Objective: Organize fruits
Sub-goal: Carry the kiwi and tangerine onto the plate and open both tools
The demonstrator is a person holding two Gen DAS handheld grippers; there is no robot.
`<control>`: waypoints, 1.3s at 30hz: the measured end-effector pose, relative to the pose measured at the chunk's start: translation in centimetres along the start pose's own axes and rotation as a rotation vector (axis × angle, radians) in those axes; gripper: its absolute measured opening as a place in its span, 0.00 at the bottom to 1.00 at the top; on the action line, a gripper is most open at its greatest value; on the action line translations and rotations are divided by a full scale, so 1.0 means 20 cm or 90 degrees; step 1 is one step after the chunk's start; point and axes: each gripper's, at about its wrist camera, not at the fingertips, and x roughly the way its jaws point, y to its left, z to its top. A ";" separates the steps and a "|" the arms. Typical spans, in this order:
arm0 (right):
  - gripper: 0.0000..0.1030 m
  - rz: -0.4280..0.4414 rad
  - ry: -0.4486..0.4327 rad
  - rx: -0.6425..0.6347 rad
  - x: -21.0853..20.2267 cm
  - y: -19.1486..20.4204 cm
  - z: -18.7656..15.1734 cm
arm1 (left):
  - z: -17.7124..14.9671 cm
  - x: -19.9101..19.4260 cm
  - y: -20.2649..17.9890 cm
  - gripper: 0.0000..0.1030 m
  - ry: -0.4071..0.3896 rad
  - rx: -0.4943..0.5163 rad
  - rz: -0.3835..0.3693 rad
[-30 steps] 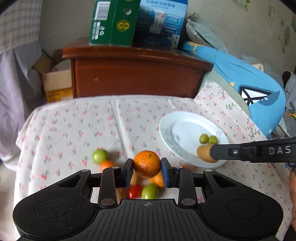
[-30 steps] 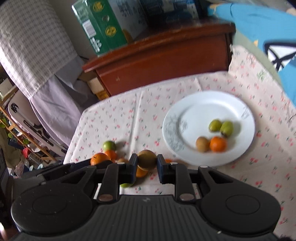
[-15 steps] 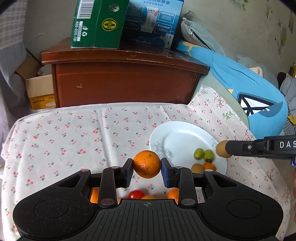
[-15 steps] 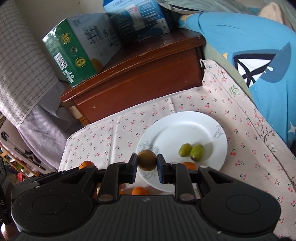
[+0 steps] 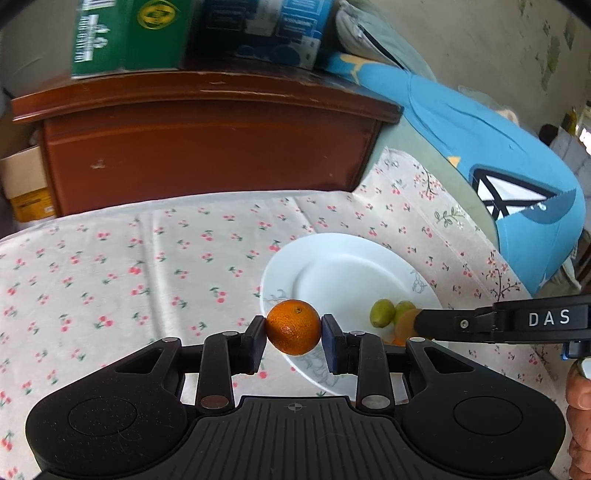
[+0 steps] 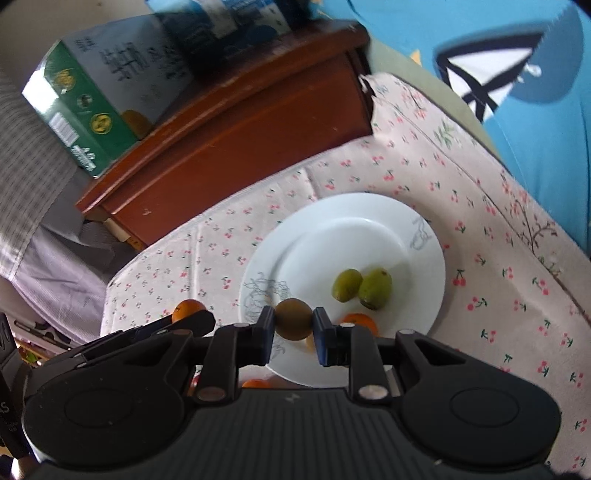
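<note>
My left gripper [image 5: 293, 334] is shut on an orange [image 5: 293, 327] and holds it over the near left rim of the white plate [image 5: 332, 258]. My right gripper [image 6: 293, 325] is shut on a brown kiwi [image 6: 294, 319] above the plate's [image 6: 369, 229] near left part. Two green fruits [image 6: 362, 286] and a small orange [image 6: 356, 321] lie on the plate. The right gripper also shows in the left wrist view [image 5: 406, 322], reaching in from the right beside the green fruits [image 5: 391, 312]. Another small orange [image 6: 256, 383] lies on the cloth by the plate's near edge.
The table wears a cherry-print cloth [image 5: 147, 266]. A dark wooden cabinet [image 5: 207, 140] stands behind it with a green box [image 5: 125, 37] and a blue box [image 5: 258, 29] on top. A blue shark plush [image 5: 509, 177] lies at the right.
Both grippers have moved toward the plate with their fruit; the left gripper has gone right, so the orange now hangs over the plate's rim. The right gripper is lower over the plate.
</note>
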 end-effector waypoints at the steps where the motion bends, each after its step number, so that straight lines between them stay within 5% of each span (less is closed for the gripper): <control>1: 0.22 -0.003 0.001 0.005 0.01 -0.01 0.00 | 0.00 0.02 -0.01 0.28 0.001 0.005 0.000; 18: 0.25 -0.037 -0.008 0.052 0.14 -0.06 0.05 | 0.06 0.19 -0.06 0.31 0.021 0.029 -0.017; 20: 0.25 -0.034 -0.013 0.060 0.13 -0.06 0.05 | 0.08 0.17 -0.07 0.35 0.018 0.030 -0.015; 24: 0.25 -0.030 -0.029 0.061 0.11 -0.06 0.07 | 0.12 0.10 -0.08 0.60 -0.017 0.027 0.001; 30: 0.29 -0.031 -0.042 0.043 0.08 -0.04 0.07 | 0.15 0.02 -0.06 0.76 -0.020 0.025 0.027; 39: 0.33 -0.014 -0.027 0.005 0.07 0.01 0.03 | 0.13 -0.10 0.05 0.80 0.003 0.004 0.044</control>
